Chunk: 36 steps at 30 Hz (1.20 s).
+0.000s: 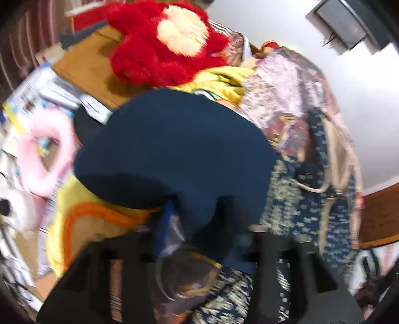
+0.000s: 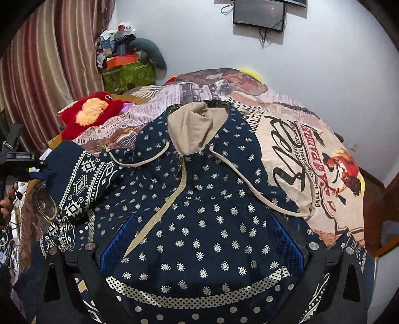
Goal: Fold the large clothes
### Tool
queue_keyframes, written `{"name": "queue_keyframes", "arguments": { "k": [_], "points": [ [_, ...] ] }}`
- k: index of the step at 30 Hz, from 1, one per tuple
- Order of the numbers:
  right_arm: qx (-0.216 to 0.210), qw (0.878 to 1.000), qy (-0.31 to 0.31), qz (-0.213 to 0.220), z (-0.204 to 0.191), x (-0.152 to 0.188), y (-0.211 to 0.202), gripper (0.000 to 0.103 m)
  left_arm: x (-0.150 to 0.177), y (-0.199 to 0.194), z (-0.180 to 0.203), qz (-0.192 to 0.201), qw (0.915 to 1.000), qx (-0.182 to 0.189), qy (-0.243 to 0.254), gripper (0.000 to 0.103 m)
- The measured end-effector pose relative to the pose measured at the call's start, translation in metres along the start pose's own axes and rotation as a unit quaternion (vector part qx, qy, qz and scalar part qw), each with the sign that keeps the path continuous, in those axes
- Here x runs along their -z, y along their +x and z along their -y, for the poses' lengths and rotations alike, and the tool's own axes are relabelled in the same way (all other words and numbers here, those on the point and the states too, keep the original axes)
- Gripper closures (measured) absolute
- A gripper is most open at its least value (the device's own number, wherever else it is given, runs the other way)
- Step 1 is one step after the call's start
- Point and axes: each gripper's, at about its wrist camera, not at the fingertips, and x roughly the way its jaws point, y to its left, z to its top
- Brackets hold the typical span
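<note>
A navy hoodie [image 2: 199,199] with small cream paisley marks, a beige hood lining and beige drawstrings lies face up on the bed. My right gripper [image 2: 202,239] is open, its blue-padded fingers [image 2: 286,239] spread over the hoodie's lower front. My left gripper [image 1: 197,214] is shut on the hoodie's sleeve [image 1: 174,149], whose plain navy cloth fills the blurred left wrist view. In the right wrist view the left gripper [image 2: 37,172] holds the patterned sleeve [image 2: 82,182] lifted at the hoodie's left side.
The bed is covered by a printed newspaper-style sheet [image 2: 311,154]. A red plush toy [image 2: 92,114] lies at the far left of the bed. Striped curtains [image 2: 37,74] hang left; a wall screen [image 2: 259,12] is above. Pink and yellow plush items [image 1: 45,154] lie beside the bed.
</note>
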Motion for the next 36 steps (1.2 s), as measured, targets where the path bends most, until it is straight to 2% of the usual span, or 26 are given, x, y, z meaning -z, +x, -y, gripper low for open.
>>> {"name": "queue_keyframes", "arguments": {
  "k": [2,6,10,12,13,15,18,20,24,27,29,32,36],
  "points": [
    [0.003,1.0,-0.001,0.001,0.001,0.0,-0.001,0.0,-0.004,-0.003,0.006,0.015,0.9995,-0.018,0.022,0.096],
    [0.008,1.0,-0.001,0.002,0.004,-0.002,-0.007,0.0,-0.009,-0.023,0.027,0.052,0.9955,-0.041,0.068,0.099],
    [0.021,1.0,-0.005,0.01,0.01,-0.005,-0.019,0.0,-0.016,-0.051,0.058,0.083,0.9911,-0.021,0.102,0.1],
    [0.026,1.0,-0.003,0.014,0.014,-0.005,-0.026,0.0,-0.016,-0.067,0.079,0.096,0.9882,0.008,0.119,0.1],
    [0.029,0.999,-0.001,0.016,0.017,-0.005,-0.03,0.0,-0.014,-0.076,0.093,0.103,0.985,0.024,0.136,0.1],
    [0.034,0.999,0.001,0.02,0.022,-0.005,-0.037,0.0,-0.007,-0.089,0.122,0.12,0.9768,0.033,0.174,0.1],
    [0.043,0.999,0.001,0.024,0.03,-0.005,-0.048,0.0,0.012,-0.104,0.175,0.135,0.9589,0.056,0.243,0.1],
    [0.048,0.999,0.0,0.026,0.034,-0.003,-0.054,0.0,0.027,-0.104,0.212,0.131,0.9475,0.072,0.283,0.1],
    [0.06,0.998,-0.001,0.028,0.043,0.002,-0.07,0.0,0.064,-0.086,0.268,0.111,0.9278,0.081,0.347,0.1],
    [0.067,0.997,-0.001,0.028,0.051,0.008,-0.081,0.0,0.099,-0.055,0.296,0.069,0.9167,0.085,0.384,0.1],
    [0.07,0.997,-0.001,0.024,0.055,0.013,-0.087,0.0,0.123,-0.032,0.306,0.037,0.9115,0.079,0.402,0.1],
    [0.072,0.997,-0.005,0.014,0.06,0.021,-0.092,0.0,0.151,-0.006,0.309,-0.007,0.91,0.082,0.406,0.1],
    [0.071,0.997,-0.013,-0.002,0.059,0.032,-0.093,0.0,0.175,0.006,0.302,-0.039,0.9067,0.074,0.414,0.099]
  ]
}}
